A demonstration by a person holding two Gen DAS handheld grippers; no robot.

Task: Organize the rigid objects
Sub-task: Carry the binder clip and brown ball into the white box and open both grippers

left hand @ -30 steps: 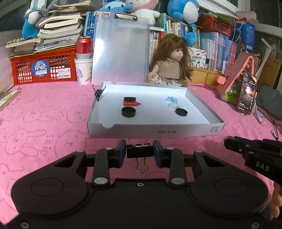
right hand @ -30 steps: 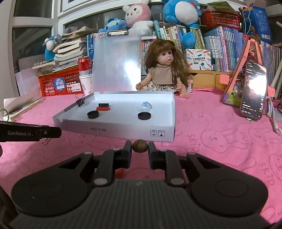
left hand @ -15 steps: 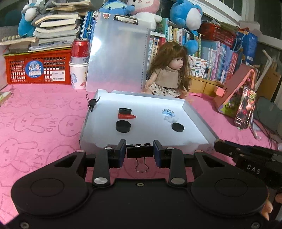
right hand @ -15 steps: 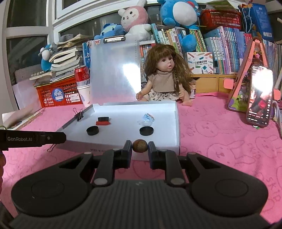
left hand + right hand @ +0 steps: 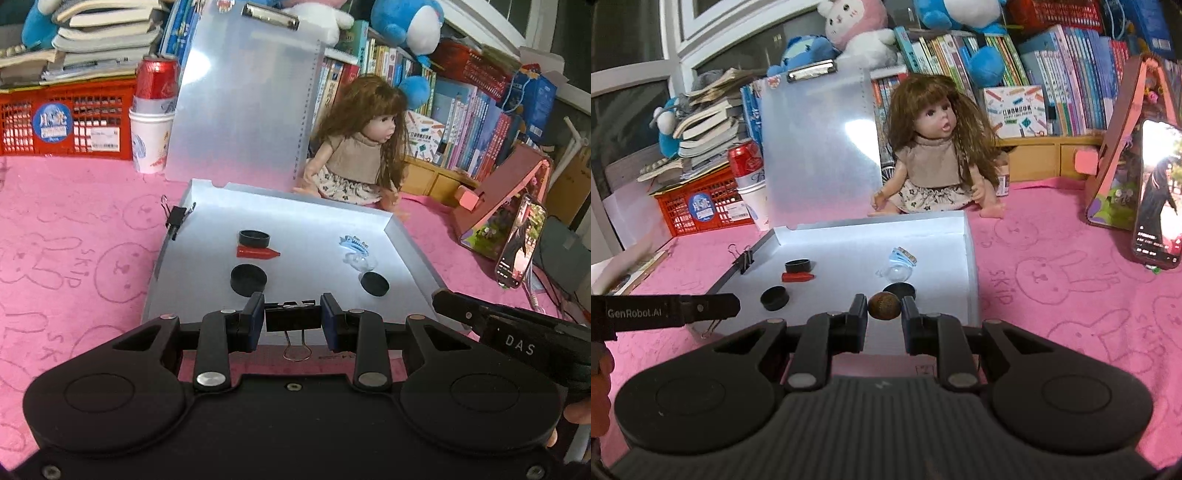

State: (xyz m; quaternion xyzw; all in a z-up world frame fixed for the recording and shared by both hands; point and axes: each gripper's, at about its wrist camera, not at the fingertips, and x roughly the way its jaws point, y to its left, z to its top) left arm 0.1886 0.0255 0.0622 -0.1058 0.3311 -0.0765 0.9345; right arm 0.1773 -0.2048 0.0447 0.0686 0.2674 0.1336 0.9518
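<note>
My left gripper is shut on a black binder clip, held over the near edge of a shallow white box; its wire handle hangs down. My right gripper is shut on a brown nut-like ball, just above the box's near part. Inside the box lie two black caps, a black ring, a red cap, and a clear piece with a blue crest. Another binder clip grips the box's left wall. The other gripper shows at each view's side.
A doll sits behind the box, with a clear clipboard leaning beside it. A red crate, a paper cup with a red can, a phone on a pink stand and bookshelves ring the pink cloth.
Both grippers have moved forward and slightly up toward the box, each keeping its load. They now hang over the box's near edge instead of the cloth in front.
</note>
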